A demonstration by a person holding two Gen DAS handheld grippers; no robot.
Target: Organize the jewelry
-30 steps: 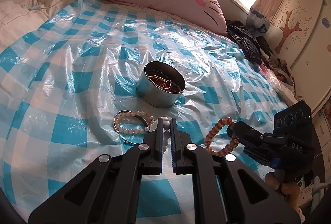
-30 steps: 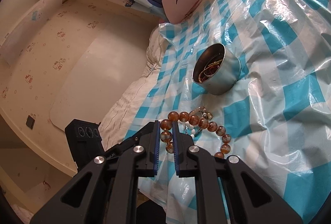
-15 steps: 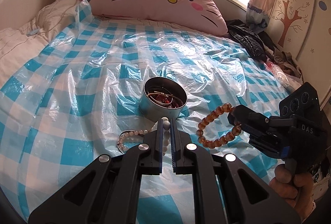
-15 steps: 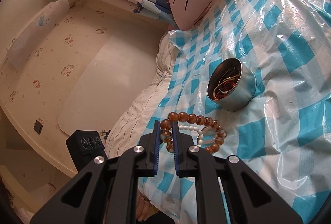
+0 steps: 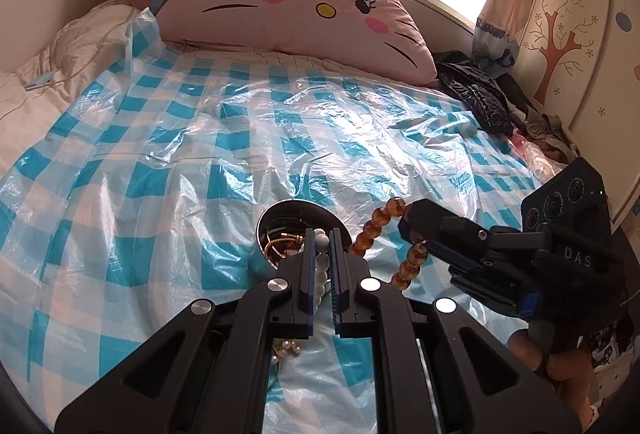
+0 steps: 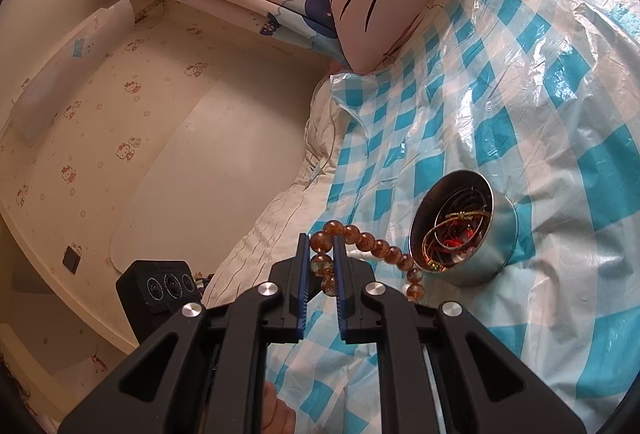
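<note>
Your left hand-held gripper [image 5: 323, 234] is clamped on the white bead bracelet [image 5: 320, 270]; your right hand-held gripper [image 6: 321, 240] pinches the amber bead bracelet [image 6: 370, 244], both near the tin [image 6: 480, 254] at lower centre.

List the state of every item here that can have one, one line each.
Left claw: shut on the pearl bracelet, lifted off the bed.
Right claw: shut on the amber bracelet, which hangs beside the tin.
Tin: upright, open, no lid, jewelry already inside.
Plastic sheet: spread over the bed, wrinkled.
Cat pillow: propped at the head of the bed.
</note>
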